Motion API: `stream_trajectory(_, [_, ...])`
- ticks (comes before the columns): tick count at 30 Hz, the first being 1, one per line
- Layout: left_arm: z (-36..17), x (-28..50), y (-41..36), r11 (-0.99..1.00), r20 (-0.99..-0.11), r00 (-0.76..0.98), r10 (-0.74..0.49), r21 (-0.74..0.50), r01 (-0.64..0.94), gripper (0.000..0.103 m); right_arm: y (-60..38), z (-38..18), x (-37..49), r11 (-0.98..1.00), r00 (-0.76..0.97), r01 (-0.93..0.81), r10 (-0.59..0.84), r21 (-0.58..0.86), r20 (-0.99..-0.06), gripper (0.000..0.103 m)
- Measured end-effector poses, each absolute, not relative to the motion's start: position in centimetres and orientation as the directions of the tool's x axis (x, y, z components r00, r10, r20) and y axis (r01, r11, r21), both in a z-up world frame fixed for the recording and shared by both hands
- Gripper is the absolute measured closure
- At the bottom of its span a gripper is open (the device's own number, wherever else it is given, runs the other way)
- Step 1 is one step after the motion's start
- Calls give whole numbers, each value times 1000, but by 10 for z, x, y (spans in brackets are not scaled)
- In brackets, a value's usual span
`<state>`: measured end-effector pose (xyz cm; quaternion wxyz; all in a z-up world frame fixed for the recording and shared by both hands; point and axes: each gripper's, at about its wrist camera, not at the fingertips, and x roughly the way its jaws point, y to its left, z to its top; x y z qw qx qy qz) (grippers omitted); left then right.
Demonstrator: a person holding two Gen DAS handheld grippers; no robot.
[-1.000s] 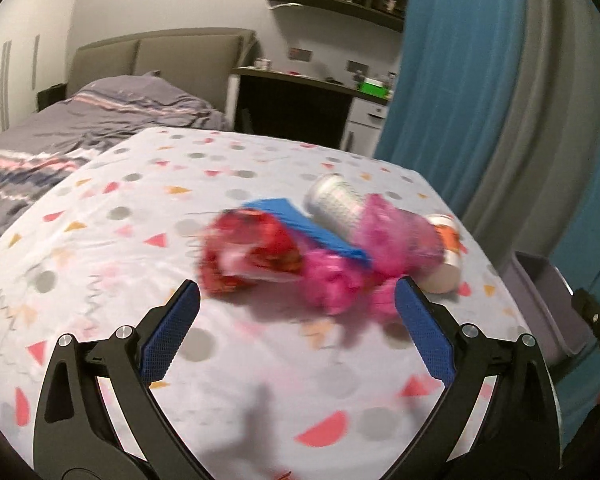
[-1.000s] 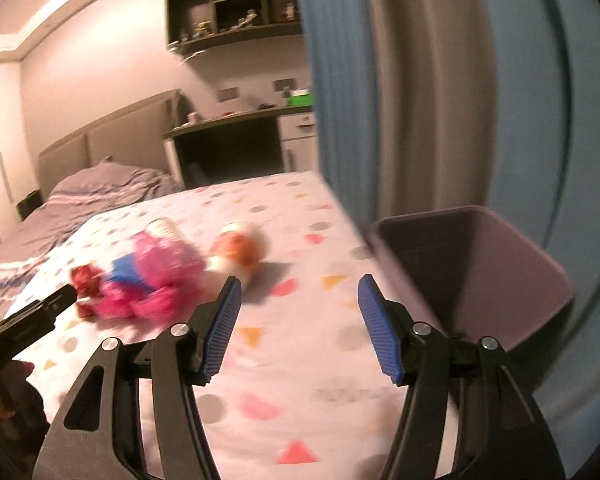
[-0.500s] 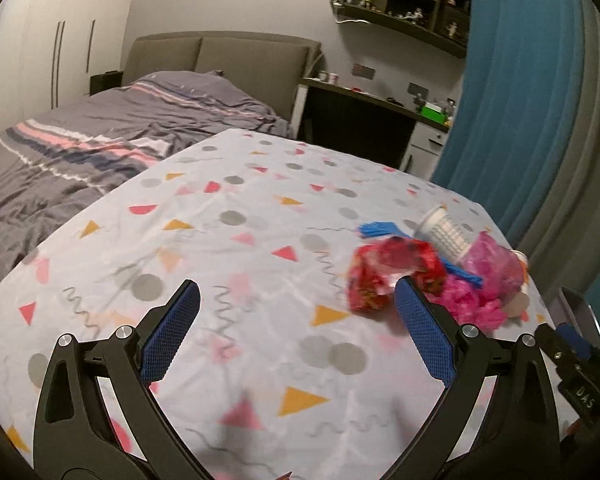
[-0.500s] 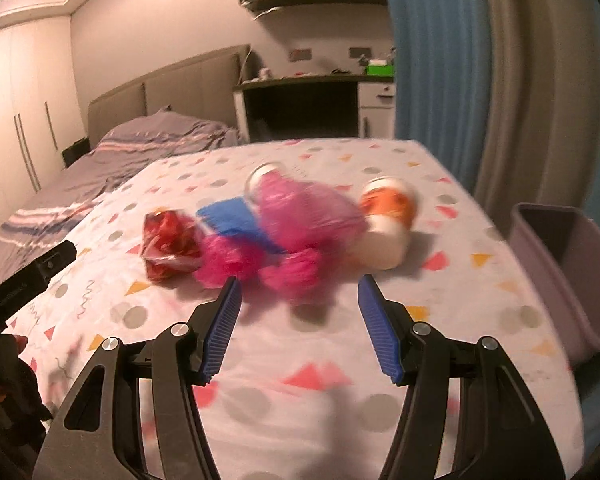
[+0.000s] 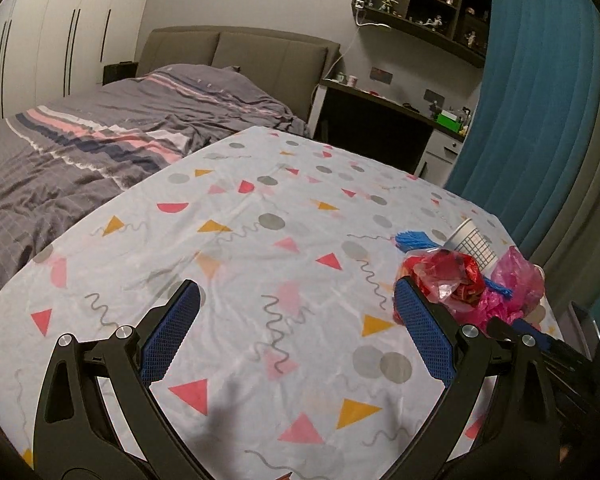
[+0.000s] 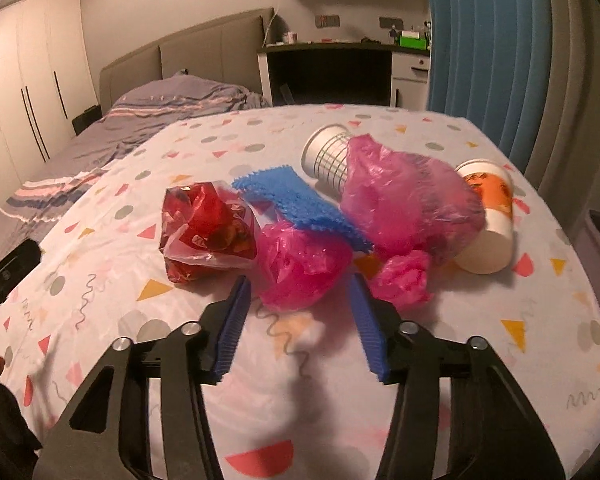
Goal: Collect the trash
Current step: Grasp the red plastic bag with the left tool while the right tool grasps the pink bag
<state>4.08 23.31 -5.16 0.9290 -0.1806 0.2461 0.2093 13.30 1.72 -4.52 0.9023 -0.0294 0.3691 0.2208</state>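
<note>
The right gripper (image 6: 298, 292), jaws just narrowing, hovers apart before a crumpled pink bag (image 6: 300, 260) among table litter.

Indoor artificial light, moderate to dim. Left wrist view reads cool and neutral; right wrist view carries a warm orange cast. Light falls from above and behind the cameras: soft finger-shaped shadows lie on the patterned tablecloth (image 5: 284, 208) just ahead of each gripper, and short dark shadows sit on the cloth under the pile of pink bags (image 6: 308, 264). Mild glare on the crumpled plastic. Both pictures are sharp at centre, no motion blur. Strong fisheye bending: the curtain (image 5: 540, 100) beyond the tablecloth bows outward, the cloth's edge curves, and black vignette fills all corners. Shelves above the tablecloth's far side sit murky.
</note>
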Motion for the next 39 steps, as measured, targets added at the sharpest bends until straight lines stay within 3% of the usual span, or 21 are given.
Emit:
stream_trajectory(5, [-53, 47, 224, 868, -532, 803, 268, -228, -441, 7, 19, -51, 135, 902, 620, -421, 360, 91, -697, 86])
stream_trajectory(8, [-54, 52, 216, 882, -532, 810, 249, -221, -416, 7, 17, -50, 129, 897, 627, -435, 364, 79, -688, 94])
stream_trajectory(19, [-55, 73, 178, 924, -549, 818, 171, -200, -327, 7, -43, -34, 82, 876, 637, -463, 434, 134, -637, 95])
stream_trajectory(33, [-64, 137, 143, 939, -600, 794, 99, -207, -273, 7, -128, -25, 62, 907, 689, -378, 410, 186, -598, 95])
stream_trajectory(35, [-70, 148, 141, 941, -627, 775, 86, -204, -270, 16, -136, -24, 61, 909, 691, -369, 406, 192, -598, 95])
stream_trajectory(37, [-75, 154, 141, 943, -648, 760, 60, -213, -257, 38, -142, -23, 60, 911, 693, -363, 404, 196, -597, 95])
stream_trajectory(39, [-78, 154, 141, 941, -658, 752, 42, -227, -251, 44, -146, -22, 57, 912, 694, -360, 403, 197, -596, 95])
